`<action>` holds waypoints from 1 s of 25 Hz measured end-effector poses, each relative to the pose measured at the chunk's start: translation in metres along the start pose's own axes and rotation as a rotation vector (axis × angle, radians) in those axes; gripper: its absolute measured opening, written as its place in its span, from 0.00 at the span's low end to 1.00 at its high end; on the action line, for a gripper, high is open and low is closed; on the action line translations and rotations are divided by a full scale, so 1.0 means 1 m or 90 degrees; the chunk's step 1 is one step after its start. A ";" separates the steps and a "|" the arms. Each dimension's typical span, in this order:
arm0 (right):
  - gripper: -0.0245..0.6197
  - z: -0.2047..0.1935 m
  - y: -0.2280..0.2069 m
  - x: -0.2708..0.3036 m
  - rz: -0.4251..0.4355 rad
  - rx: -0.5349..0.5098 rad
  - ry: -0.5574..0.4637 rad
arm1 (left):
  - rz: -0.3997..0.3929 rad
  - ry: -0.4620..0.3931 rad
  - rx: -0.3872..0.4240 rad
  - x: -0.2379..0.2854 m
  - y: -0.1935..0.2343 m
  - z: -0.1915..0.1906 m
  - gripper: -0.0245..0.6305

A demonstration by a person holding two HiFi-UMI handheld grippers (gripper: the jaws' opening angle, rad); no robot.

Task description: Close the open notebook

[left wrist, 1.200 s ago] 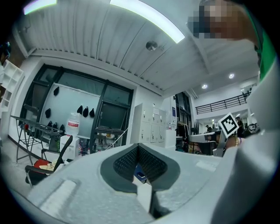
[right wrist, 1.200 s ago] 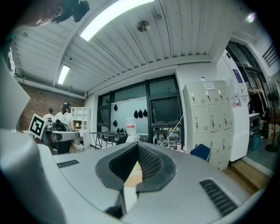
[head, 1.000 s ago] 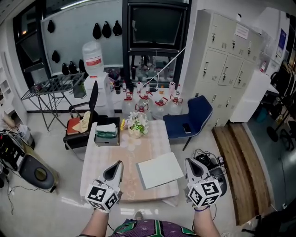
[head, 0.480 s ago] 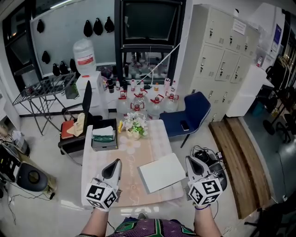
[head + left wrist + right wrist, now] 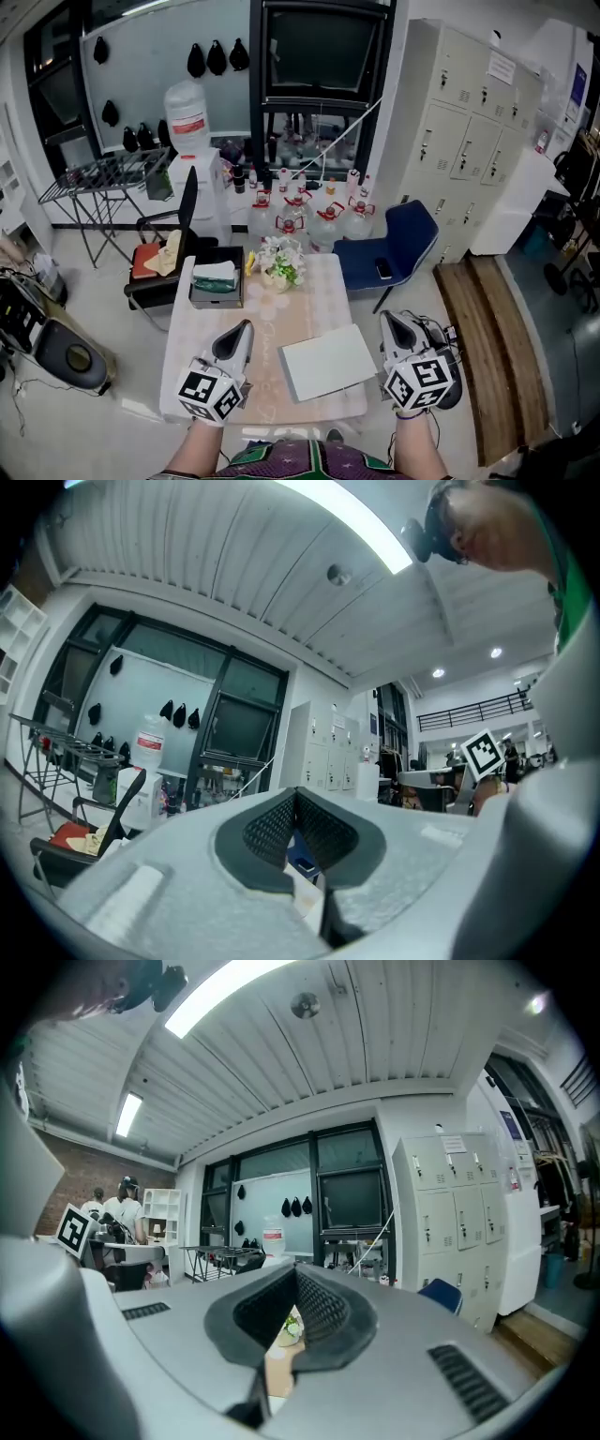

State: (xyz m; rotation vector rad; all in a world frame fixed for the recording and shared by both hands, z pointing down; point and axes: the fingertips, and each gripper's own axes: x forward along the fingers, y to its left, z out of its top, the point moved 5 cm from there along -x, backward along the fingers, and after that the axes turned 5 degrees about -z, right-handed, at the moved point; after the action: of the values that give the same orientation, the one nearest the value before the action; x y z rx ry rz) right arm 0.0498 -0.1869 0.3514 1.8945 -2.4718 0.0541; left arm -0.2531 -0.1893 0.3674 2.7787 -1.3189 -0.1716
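A white notebook [image 5: 326, 361] lies flat on the near right part of the small table [image 5: 202, 319], showing as one plain white rectangle. My left gripper [image 5: 242, 328] hovers level over the table's near left, just left of the notebook and apart from it. Its jaws are shut with nothing between them, as the left gripper view [image 5: 296, 794] also shows. My right gripper [image 5: 392, 321] hangs level off the table's right edge, beside the notebook's right side, not touching it. Its jaws are shut and empty, as in the right gripper view [image 5: 296, 1271].
At the table's far end stand a dark tray with a tissue pack [image 5: 217, 279] and a small flower bunch [image 5: 279, 262]. A blue chair [image 5: 394, 248] stands at the far right and a black chair [image 5: 164, 253] at the far left. Water bottles [image 5: 300, 211] crowd the floor behind. A black bag [image 5: 448, 361] lies under my right gripper.
Both grippers have edged slightly forward beside the notebook. The notebook has stayed in place, and both pairs of jaws have stayed shut.
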 end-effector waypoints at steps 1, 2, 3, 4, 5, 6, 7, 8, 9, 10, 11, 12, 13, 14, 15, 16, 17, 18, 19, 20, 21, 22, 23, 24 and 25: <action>0.04 0.004 -0.004 0.001 0.010 -0.004 -0.009 | 0.004 -0.002 0.003 0.002 -0.005 0.002 0.06; 0.04 0.007 -0.008 0.001 0.019 -0.007 -0.019 | 0.007 -0.002 0.006 0.004 -0.009 0.003 0.06; 0.04 0.009 -0.013 0.001 0.024 -0.009 -0.029 | 0.011 -0.001 0.009 0.006 -0.012 0.003 0.06; 0.04 0.012 -0.018 0.002 0.025 -0.009 -0.035 | 0.017 0.000 0.012 0.009 -0.014 0.002 0.06; 0.04 0.013 -0.024 0.003 0.025 -0.008 -0.036 | 0.022 0.000 0.014 0.012 -0.017 0.002 0.06; 0.04 0.013 -0.029 0.004 0.026 -0.008 -0.036 | 0.024 0.001 0.015 0.015 -0.019 0.001 0.06; 0.04 0.012 -0.034 0.005 0.028 -0.008 -0.035 | 0.025 0.002 0.016 0.019 -0.022 0.000 0.06; 0.04 0.011 -0.037 0.006 0.031 -0.010 -0.035 | 0.026 0.004 0.016 0.021 -0.025 -0.002 0.06; 0.04 0.010 -0.040 0.007 0.035 -0.012 -0.035 | 0.026 0.005 0.017 0.024 -0.027 -0.003 0.06; 0.04 0.009 -0.041 0.007 0.041 -0.014 -0.034 | 0.027 0.005 0.017 0.026 -0.029 -0.005 0.06; 0.04 0.007 -0.042 0.008 0.047 -0.015 -0.032 | 0.028 0.006 0.017 0.027 -0.031 -0.006 0.06; 0.04 0.005 -0.042 0.009 0.053 -0.016 -0.029 | 0.029 0.006 0.017 0.028 -0.032 -0.007 0.06; 0.04 0.002 -0.041 0.010 0.061 -0.016 -0.025 | 0.030 0.007 0.017 0.029 -0.033 -0.008 0.06; 0.05 0.000 -0.040 0.011 0.069 -0.016 -0.021 | 0.031 0.009 0.018 0.030 -0.034 -0.009 0.06; 0.06 -0.003 -0.039 0.011 0.079 -0.017 -0.017 | 0.032 0.010 0.018 0.031 -0.036 -0.010 0.06; 0.08 -0.005 -0.038 0.011 0.089 -0.018 -0.013 | 0.031 0.012 0.018 0.032 -0.037 -0.011 0.06; 0.12 -0.007 -0.038 0.011 0.099 -0.021 -0.009 | 0.031 0.012 0.018 0.033 -0.039 -0.012 0.06; 0.16 -0.009 -0.037 0.011 0.106 -0.024 -0.005 | 0.031 0.012 0.018 0.035 -0.040 -0.013 0.06; 0.19 -0.012 -0.037 0.012 0.112 -0.026 -0.001 | 0.031 0.012 0.018 0.036 -0.041 -0.014 0.06; 0.20 -0.014 -0.037 0.012 0.115 -0.027 0.003 | 0.030 0.012 0.018 0.037 -0.042 -0.015 0.06; 0.20 -0.017 -0.038 0.012 0.117 -0.026 0.007 | 0.029 0.014 0.018 0.039 -0.043 -0.017 0.06; 0.21 -0.019 -0.039 0.011 0.118 -0.024 0.013 | 0.028 0.016 0.018 0.040 -0.044 -0.018 0.06; 0.21 -0.022 -0.040 0.010 0.118 -0.023 0.019 | 0.025 0.019 0.017 0.042 -0.046 -0.019 0.06; 0.21 -0.024 -0.042 0.010 0.118 -0.023 0.025 | 0.023 0.021 0.016 0.043 -0.047 -0.020 0.06; 0.21 -0.027 -0.044 0.009 0.118 -0.024 0.032 | 0.020 0.024 0.015 0.045 -0.049 -0.021 0.06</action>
State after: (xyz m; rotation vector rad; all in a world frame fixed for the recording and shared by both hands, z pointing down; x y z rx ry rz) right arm 0.0899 -0.2060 0.3794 1.6243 -2.5876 0.0564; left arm -0.1846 -0.1933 0.3801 2.7636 -1.3644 -0.1023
